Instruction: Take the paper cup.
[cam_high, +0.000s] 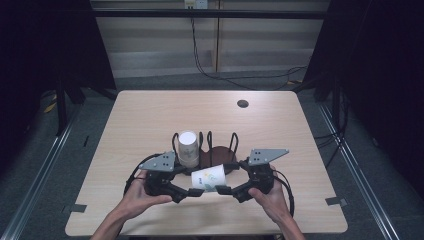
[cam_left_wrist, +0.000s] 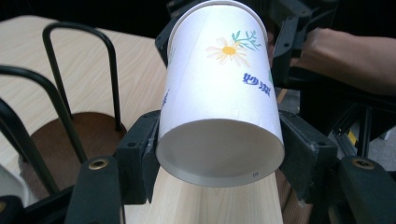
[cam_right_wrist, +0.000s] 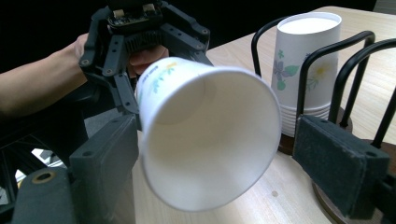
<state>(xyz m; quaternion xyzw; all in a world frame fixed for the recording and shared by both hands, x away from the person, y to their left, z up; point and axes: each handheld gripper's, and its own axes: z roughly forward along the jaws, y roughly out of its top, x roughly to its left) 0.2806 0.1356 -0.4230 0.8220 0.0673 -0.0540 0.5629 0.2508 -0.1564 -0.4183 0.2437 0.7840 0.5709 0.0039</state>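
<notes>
The paper cup (cam_high: 208, 178) lies on its side above the near middle of the table (cam_high: 150, 115), suspended between the two grippers, with its base toward the left and its open mouth toward the right. The left gripper (cam_high: 196, 192) is clamped on the cup's base end: in the left gripper view both pads press against the cup (cam_left_wrist: 219, 93) wall on either side. The right gripper (cam_high: 223, 189) stands at the mouth end. In the right gripper view the cup (cam_right_wrist: 205, 135) rim touches the left pad, while the right pad (cam_right_wrist: 338, 163) stands clear of it, so this gripper is released.

Just beyond the cup stands a wire rack (cam_high: 220, 145) on a brown round base. A stack of upturned cups (cam_high: 188, 149) occupies its left end.
</notes>
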